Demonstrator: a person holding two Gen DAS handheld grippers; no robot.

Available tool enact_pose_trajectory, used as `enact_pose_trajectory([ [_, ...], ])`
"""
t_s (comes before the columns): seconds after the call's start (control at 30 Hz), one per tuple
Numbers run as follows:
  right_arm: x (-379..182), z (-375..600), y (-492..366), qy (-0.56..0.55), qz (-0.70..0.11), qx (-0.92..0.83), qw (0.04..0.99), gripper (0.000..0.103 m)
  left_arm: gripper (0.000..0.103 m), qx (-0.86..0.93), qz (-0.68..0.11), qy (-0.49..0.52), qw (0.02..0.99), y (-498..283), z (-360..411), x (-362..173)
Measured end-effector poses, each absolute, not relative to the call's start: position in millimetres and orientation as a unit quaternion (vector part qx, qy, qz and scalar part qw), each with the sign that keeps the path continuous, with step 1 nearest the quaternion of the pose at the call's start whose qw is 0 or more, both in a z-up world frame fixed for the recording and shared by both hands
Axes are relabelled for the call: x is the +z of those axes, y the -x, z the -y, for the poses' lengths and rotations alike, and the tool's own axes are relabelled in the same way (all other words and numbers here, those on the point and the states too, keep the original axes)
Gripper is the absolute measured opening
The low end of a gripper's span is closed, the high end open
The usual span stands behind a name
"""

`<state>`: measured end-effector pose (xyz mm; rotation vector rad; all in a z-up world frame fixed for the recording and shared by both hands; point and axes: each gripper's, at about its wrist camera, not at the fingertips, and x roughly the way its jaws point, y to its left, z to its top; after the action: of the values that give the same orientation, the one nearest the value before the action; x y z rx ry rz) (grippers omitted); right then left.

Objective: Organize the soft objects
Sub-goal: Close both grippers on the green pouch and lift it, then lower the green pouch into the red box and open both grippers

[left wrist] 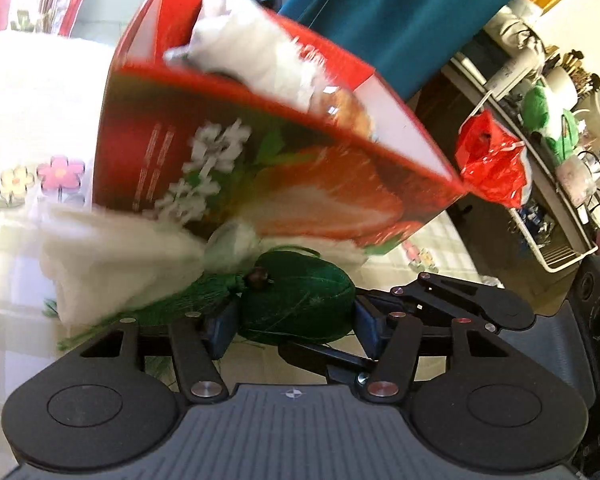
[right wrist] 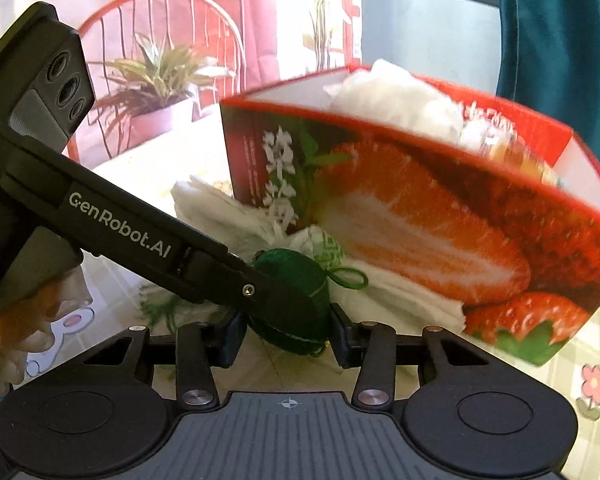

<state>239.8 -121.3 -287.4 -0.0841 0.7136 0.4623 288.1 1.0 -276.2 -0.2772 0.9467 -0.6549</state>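
On the left of the left wrist view we see the tabletop [left wrist: 16,248], covered in a pale cloth with flower prints, and a bundle of white cloth [left wrist: 112,256] lying on it just in front of a red box [left wrist: 228,148] printed with strawberries and white blossoms. The box looks tilted and blurred, and a white plush toy [left wrist: 244,48] sticks out of its open top. Below the box, our left gripper [left wrist: 296,320] has its fingers pressed against both sides of a green pouch [left wrist: 300,300], with a green tassel [left wrist: 172,304] and a dark bead trailing off to the left over the white cloth. Farther right, well apart from the box, a red plastic bag [left wrist: 492,160] hangs by a cluttered shelf [left wrist: 556,184].

In the right wrist view, the black body of the left gripper [right wrist: 112,220] crosses from the upper left down to the green pouch [right wrist: 296,296]. Behind it stand a red chair [right wrist: 160,40] and a potted plant [right wrist: 156,80]. Our right gripper [right wrist: 286,340] sits with its fingers on either side of the same pouch, close against it; we cannot tell whether they squeeze it. The white cloth [right wrist: 228,212] lies just behind the pouch, touching the box [right wrist: 440,208], which fills the right side with the white plush toy [right wrist: 396,96] showing in its top.
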Motion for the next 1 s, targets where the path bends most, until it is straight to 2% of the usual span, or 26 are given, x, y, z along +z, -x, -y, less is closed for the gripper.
enact_pose_trajectory([
  [0.2, -256, 126, -234, 0.046, -0.306, 0.228, 0.923, 0.04, 0.063, -0.314, -0.413, 0.127, 0.846, -282, -2, -233],
  [0.73, -129, 144, -252, 0.085, -0.184, 0.218, 0.955, 0.04, 0.063, -0.337, -0.282, 0.095, 0.893, -298, 15, -104],
  [1.0, -97, 160, -277, 0.1, -0.141, 0.198, 0.965, 0.04, 0.063, -0.347, -0.252, 0.108, 0.897, -324, 25, -84],
])
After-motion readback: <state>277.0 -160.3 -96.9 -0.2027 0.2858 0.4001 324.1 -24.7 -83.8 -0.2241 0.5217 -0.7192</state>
